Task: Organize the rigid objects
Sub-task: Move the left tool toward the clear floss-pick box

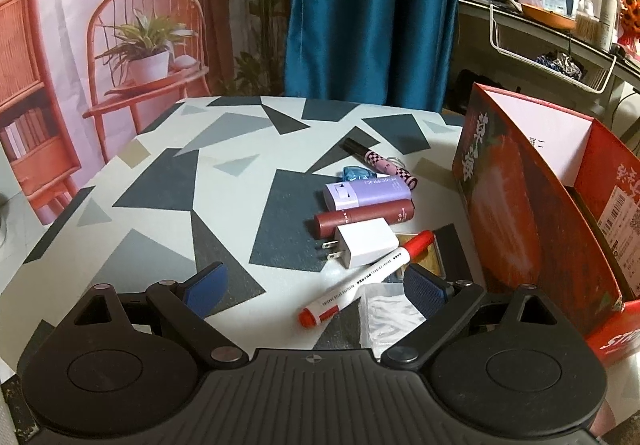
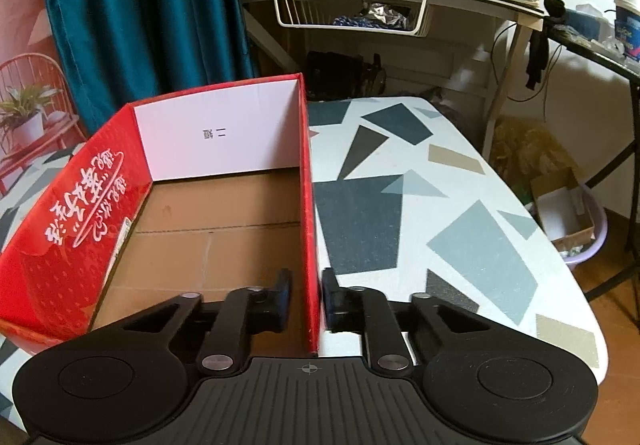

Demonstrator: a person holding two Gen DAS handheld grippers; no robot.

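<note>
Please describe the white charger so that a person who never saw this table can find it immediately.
Find the tall red box on the patterned table; small items lie beside it. In that cluster, the white charger sits between a dark red tube and a red-capped marker. Only it is a white block with metal prongs.

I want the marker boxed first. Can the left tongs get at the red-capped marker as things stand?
Probably yes. The left tongs stand open, with the marker lying between the pads. Only the white charger and a clear packet crowd its sides.
</note>
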